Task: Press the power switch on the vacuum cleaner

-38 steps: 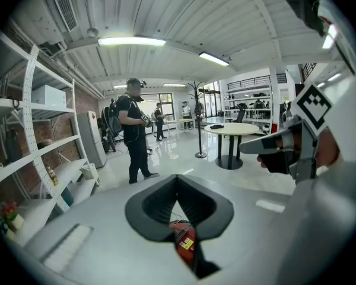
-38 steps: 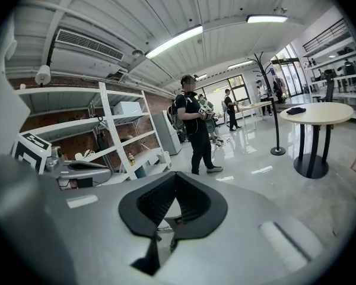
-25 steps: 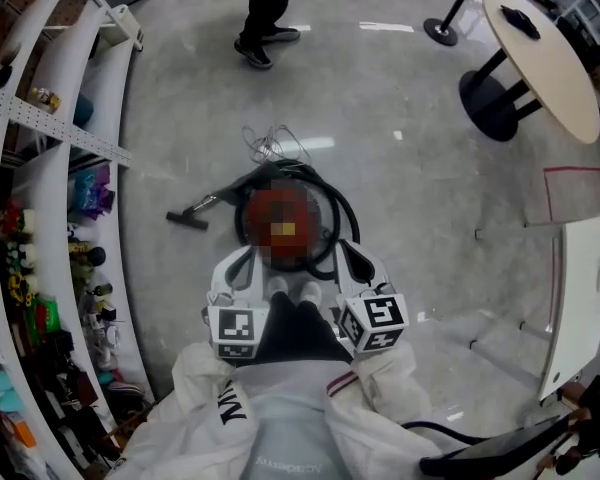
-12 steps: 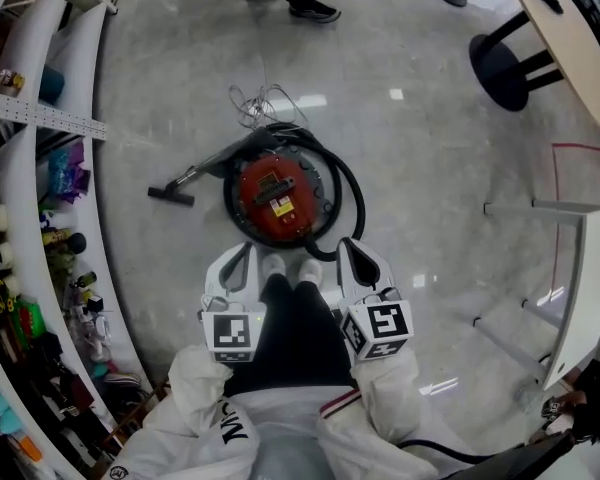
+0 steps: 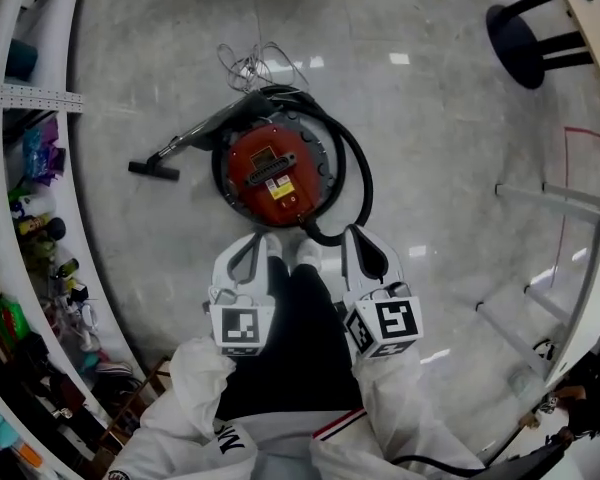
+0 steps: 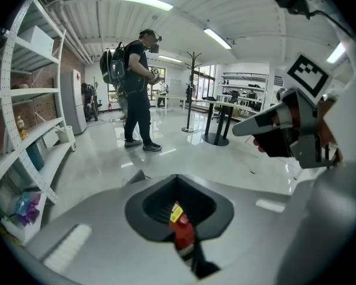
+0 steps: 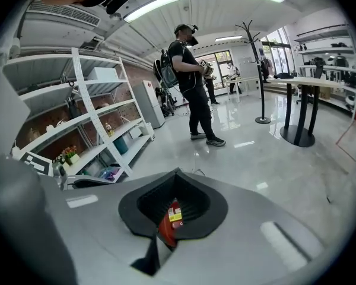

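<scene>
1. My left hand-held gripper (image 5: 262, 240) has its jaws together at the tips. They clamp nothing, and only a teardrop-shaped opening is left behind the tips.
2. My right hand-held gripper (image 5: 351, 232) is the same: jaws together at the tips and nothing held.
3. The vacuum cleaner (image 5: 277, 173), a round red canister, sits on the grey floor (image 5: 430, 168) just ahead of my shoes (image 5: 276, 254).
4. A black hose (image 5: 358, 173) loops round the canister. The nozzle (image 5: 150, 169) lies out to its left, and a tangle of cord (image 5: 255, 63) lies beyond it.
5. The canister has a yellow label (image 5: 281, 190) on top. I cannot pick out the power switch from here.
6. I hold both hand-held grippers side by side over my legs, one on each side, pointing toward the canister. Neither touches it.
7. In the left gripper view the red of the vacuum cleaner (image 6: 181, 230) shows through the opening behind the tips of the left hand-held gripper (image 6: 178, 177). The right hand-held gripper's marker cube (image 6: 311, 76) is at the right edge.
8. In the right gripper view the vacuum cleaner (image 7: 168, 223) again shows through the opening of the right hand-held gripper (image 7: 177, 171).
9. White shelves (image 5: 20, 183) with small goods run along my left.
10. A person (image 7: 193, 82) with a backpack stands farther down the room.
</scene>
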Motion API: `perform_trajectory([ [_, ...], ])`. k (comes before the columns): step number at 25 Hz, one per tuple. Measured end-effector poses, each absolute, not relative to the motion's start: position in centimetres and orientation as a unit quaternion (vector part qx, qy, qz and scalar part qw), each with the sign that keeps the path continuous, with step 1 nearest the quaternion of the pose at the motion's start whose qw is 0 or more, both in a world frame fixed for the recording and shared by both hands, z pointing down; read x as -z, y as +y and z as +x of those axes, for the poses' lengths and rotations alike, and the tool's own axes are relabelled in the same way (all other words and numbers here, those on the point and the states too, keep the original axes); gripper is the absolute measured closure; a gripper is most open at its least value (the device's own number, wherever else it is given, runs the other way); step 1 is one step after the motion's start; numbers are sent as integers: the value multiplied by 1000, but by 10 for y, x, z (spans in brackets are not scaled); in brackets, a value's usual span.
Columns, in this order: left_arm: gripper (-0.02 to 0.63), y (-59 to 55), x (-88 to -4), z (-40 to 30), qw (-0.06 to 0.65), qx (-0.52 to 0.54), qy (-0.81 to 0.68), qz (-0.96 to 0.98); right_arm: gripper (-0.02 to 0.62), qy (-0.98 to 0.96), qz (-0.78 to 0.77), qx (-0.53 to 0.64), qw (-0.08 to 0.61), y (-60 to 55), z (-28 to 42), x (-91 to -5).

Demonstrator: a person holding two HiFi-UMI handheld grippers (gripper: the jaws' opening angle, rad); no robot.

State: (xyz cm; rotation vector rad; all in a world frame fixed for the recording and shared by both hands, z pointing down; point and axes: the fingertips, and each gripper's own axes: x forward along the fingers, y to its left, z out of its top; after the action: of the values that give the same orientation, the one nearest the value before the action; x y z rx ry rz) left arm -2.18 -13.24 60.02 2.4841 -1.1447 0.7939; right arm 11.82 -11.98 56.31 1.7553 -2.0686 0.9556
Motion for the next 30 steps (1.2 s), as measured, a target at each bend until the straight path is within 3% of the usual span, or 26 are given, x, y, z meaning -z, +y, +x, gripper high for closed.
perform_trajectory([
  [30,606,-130,-727,2,180,-319,-363,857,595,-701,590,-368,156,-134,102,-642],
])
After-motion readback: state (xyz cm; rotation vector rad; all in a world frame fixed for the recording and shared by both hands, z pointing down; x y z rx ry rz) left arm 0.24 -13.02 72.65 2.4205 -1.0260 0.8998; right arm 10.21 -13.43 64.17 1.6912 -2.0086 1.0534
